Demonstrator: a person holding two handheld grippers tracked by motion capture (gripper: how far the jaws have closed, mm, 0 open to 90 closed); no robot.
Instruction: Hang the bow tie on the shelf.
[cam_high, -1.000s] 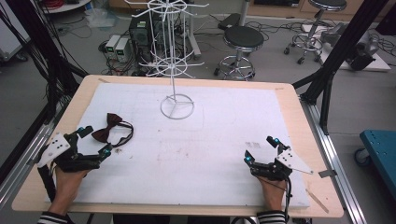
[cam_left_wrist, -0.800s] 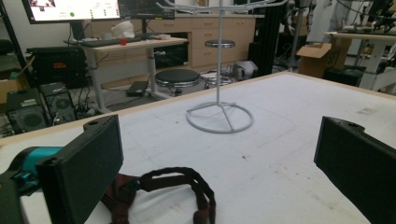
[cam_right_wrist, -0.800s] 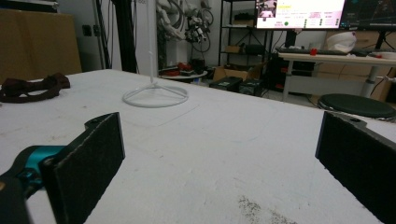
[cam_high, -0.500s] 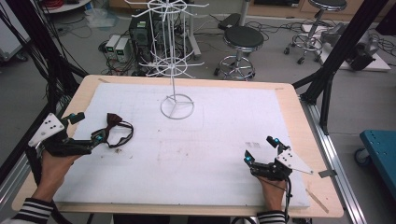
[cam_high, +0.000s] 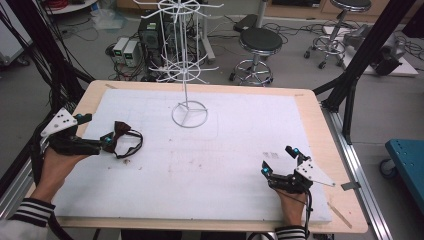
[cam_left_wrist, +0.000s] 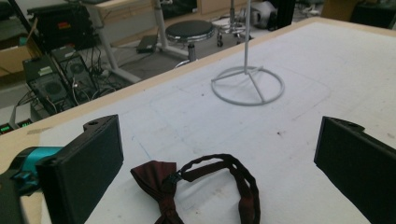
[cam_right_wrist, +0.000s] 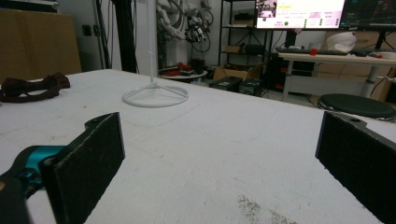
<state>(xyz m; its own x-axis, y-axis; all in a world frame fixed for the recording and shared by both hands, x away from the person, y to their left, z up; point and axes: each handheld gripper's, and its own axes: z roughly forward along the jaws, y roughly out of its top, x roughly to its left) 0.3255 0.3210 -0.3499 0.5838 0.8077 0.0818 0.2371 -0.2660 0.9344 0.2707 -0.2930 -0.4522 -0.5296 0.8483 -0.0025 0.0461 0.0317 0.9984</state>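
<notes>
Fingers (cam_left_wrist: 84, 172) of the left gripper (cam_left_wrist: 219, 175) flank the bow tie (cam_left_wrist: 201, 186), untouched.

High view: overhead, facing fwd. Gripper views: low, close; all share wire stand (cam_high: 189, 114).

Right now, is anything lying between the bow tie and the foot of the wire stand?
No. In the left gripper view, only bare white mat lies between the bow tie and the wire stand's ring foot.

Dark maroon bow tie (cam_left_wrist: 201, 186) with looped black strap, lying flat on white table cover, left side
</notes>
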